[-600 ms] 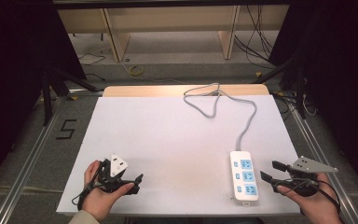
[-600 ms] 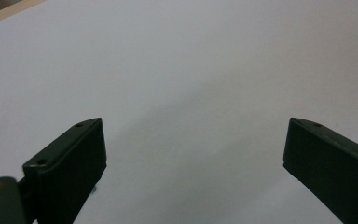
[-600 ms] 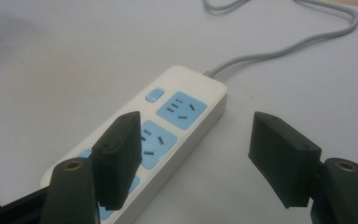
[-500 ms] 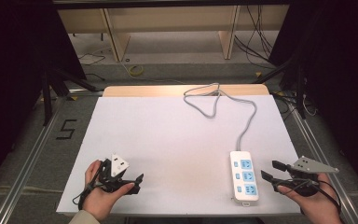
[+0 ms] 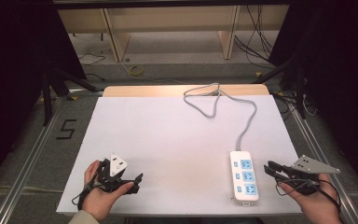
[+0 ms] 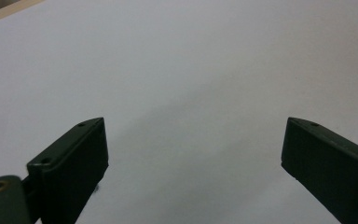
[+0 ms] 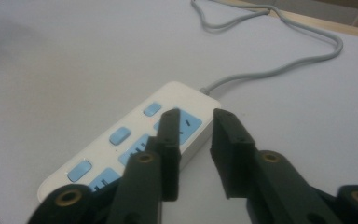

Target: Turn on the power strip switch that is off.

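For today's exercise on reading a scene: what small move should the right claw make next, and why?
Probably ease the right claw leftward to the power strip: its jaws stand slightly apart with nothing between them, just beside the strip's right edge, not yet touching it.

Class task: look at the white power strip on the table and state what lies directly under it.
The power strip lies flat on the white table surface, its grey cable trailing toward the far edge. The strip covers the patch beneath it, so anything there is hidden.
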A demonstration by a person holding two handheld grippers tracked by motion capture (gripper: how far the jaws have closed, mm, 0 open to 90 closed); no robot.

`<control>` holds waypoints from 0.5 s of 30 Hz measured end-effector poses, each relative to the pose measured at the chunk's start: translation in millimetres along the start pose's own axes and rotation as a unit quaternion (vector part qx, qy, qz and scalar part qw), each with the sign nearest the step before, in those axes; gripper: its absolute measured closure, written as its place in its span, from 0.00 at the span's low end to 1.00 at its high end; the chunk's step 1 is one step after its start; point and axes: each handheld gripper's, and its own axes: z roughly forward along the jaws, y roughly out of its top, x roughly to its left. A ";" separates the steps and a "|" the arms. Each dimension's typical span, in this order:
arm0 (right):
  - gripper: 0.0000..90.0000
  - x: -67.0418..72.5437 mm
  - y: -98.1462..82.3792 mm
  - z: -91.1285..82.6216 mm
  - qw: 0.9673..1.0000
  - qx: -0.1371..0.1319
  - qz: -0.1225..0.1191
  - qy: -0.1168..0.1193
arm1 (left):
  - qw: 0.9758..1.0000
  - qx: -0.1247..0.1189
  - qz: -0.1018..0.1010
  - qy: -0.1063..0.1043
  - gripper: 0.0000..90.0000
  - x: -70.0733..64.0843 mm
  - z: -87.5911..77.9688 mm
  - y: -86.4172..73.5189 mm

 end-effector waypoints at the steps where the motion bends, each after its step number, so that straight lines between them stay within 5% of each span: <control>1: 0.88 -0.2 0.3 -0.3 1.000 -0.001 -0.002 -0.001 | 1.000 0.000 0.000 0.000 0.08 0.0 0.1 0.0; 5: 1.00 0.4 2.3 -0.9 1.000 0.002 -0.008 -0.005 | 1.000 0.000 0.000 0.001 0.08 -0.1 0.2 0.2; 15: 1.00 4.3 9.9 2.1 1.000 0.026 -0.011 0.004 | 1.000 -0.001 0.000 0.000 0.08 -0.1 0.3 0.2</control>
